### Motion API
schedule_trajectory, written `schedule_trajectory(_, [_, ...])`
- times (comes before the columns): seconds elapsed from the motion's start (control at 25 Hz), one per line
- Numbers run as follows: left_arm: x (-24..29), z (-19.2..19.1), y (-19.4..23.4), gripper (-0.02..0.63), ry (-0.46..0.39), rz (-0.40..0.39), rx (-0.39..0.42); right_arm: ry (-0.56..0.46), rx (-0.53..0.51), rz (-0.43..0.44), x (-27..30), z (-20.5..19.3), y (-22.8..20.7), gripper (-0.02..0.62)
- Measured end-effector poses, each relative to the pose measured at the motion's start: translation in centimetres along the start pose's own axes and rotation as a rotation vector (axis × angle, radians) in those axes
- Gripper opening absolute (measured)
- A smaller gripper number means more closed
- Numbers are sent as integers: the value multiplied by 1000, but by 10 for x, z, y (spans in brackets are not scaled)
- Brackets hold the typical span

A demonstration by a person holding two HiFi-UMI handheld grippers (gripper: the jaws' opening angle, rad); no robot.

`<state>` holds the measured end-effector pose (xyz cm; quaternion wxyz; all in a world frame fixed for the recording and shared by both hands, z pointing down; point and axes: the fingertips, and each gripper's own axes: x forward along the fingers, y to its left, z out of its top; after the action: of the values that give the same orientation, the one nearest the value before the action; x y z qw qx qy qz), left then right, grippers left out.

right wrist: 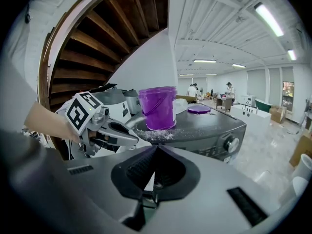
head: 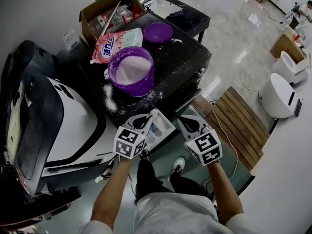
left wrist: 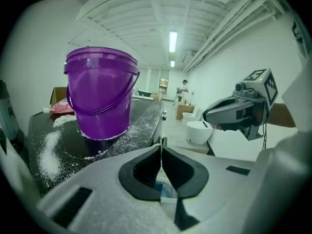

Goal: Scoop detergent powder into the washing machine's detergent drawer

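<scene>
A purple bucket (head: 131, 72) (left wrist: 100, 94) (right wrist: 157, 107) holding white powder stands on the black washing machine top (head: 180, 62). Its purple lid (head: 157, 32) (right wrist: 199, 109) lies further back. The white detergent drawer (head: 163, 130) sticks out of the machine's front, below and between my two grippers. My left gripper (head: 152, 115) (left wrist: 161, 143) hovers at the drawer's left side, shut with nothing held. My right gripper (head: 180, 121) (right wrist: 157, 147) sits at the drawer's right side, also shut and empty. No scoop shows in any view.
Spilled powder (head: 109, 99) streaks the top beside the bucket. A pink detergent bag (head: 109, 45) and a cardboard box (head: 105, 11) lie behind it. A white and black appliance (head: 58, 126) stands to the left, a wooden pallet (head: 239, 126) and white toilets (head: 280, 96) to the right.
</scene>
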<state>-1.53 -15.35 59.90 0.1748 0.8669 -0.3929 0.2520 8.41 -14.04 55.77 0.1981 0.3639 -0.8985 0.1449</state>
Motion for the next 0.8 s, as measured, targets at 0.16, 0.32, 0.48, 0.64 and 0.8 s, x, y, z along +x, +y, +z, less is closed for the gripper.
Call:
schedule_trajectory(0.16, [4, -3, -1, 14, 19, 5, 59, 3, 12, 0, -1, -4, -2, -3])
schedule_trajectory(0.32, [7, -4, -2, 14, 32, 12, 113, 4, 17, -1, -1, -5, -3, -3])
schedule_trajectory(0.48, [9, -6, 0, 14, 45, 19, 131, 6, 20, -1, -1, -6, -4, -3])
schedule_trajectory(0.64, [10, -9, -2, 14, 63, 26, 163, 8, 21, 0, -1, -6, -5, -3])
schedule_trajectory(0.8, [11, -12, -6, 14, 103, 49, 272, 12, 20, 4, 0, -7, -3, -3])
